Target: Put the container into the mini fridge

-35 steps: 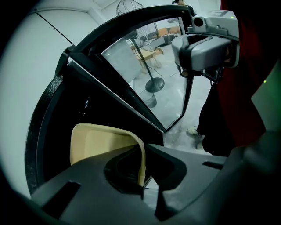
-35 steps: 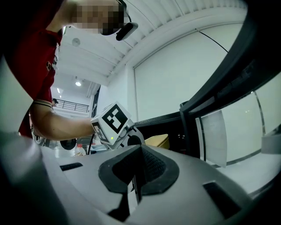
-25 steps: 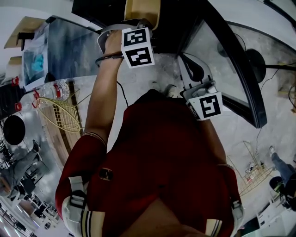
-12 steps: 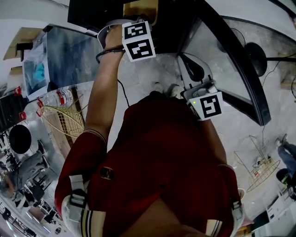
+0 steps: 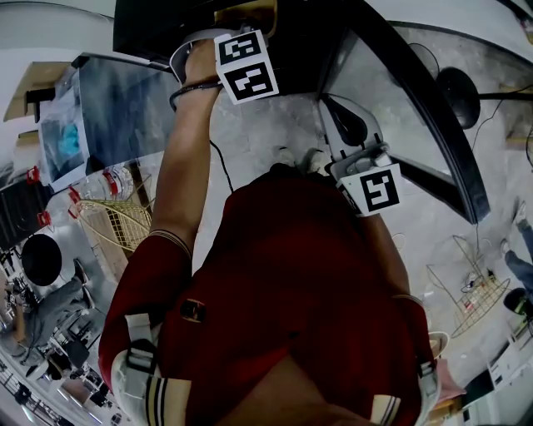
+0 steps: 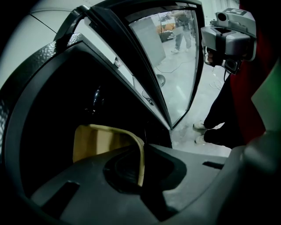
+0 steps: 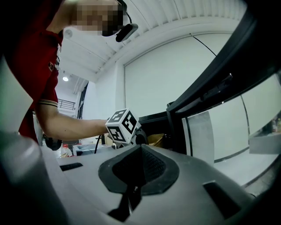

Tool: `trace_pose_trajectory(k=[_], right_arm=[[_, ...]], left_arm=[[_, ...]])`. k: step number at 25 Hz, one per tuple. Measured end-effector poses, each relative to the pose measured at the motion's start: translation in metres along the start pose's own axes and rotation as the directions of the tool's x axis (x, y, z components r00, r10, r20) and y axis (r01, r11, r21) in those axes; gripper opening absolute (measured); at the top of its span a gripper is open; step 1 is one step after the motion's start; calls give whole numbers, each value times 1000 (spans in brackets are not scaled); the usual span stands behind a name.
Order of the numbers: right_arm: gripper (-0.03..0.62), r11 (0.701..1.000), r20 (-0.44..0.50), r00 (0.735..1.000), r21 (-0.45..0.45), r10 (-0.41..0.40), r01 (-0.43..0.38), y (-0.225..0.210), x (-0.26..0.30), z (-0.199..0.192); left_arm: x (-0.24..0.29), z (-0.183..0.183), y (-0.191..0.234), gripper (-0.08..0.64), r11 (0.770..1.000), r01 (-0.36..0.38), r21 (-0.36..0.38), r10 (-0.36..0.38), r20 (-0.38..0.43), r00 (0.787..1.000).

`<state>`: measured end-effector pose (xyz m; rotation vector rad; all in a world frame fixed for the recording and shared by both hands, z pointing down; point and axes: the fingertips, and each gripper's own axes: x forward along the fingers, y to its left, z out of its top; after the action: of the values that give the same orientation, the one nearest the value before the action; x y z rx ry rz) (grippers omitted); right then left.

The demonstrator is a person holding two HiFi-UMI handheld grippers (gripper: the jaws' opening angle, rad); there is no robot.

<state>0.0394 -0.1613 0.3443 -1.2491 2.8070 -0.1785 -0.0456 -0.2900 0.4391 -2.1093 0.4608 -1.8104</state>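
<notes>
A tan open-topped container hangs inside the dark mini fridge. My left gripper is shut on its rim, with the thin wall pinched between the jaws. In the head view the left arm reaches forward and the left gripper carries the container into the black fridge opening. The glass fridge door stands swung open to the right. My right gripper is shut on nothing and hovers beside the open door, its marker cube near my chest. From there I see the container past the left gripper's cube.
At the left stands a glass-topped table, with a water bottle and a wire basket near it. A second wire basket lies on the floor at the right. A person shows far off through the door glass.
My left gripper and the container have moved a little farther forward into the fridge opening. The right gripper has stayed where it was.
</notes>
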Motion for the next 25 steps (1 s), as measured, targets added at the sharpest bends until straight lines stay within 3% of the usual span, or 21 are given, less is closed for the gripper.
trace_pose_trajectory(k=[13, 25], right_arm=[[-2, 1000, -14, 1000, -12, -3, 3, 0, 11, -5], [-2, 1000, -33, 999, -19, 0, 0, -5, 32, -11]], left_arm=[[-1, -2, 27, 25, 990, -141, -17, 142, 42, 989], [5, -8, 34, 43, 987, -163, 1, 163, 54, 985]])
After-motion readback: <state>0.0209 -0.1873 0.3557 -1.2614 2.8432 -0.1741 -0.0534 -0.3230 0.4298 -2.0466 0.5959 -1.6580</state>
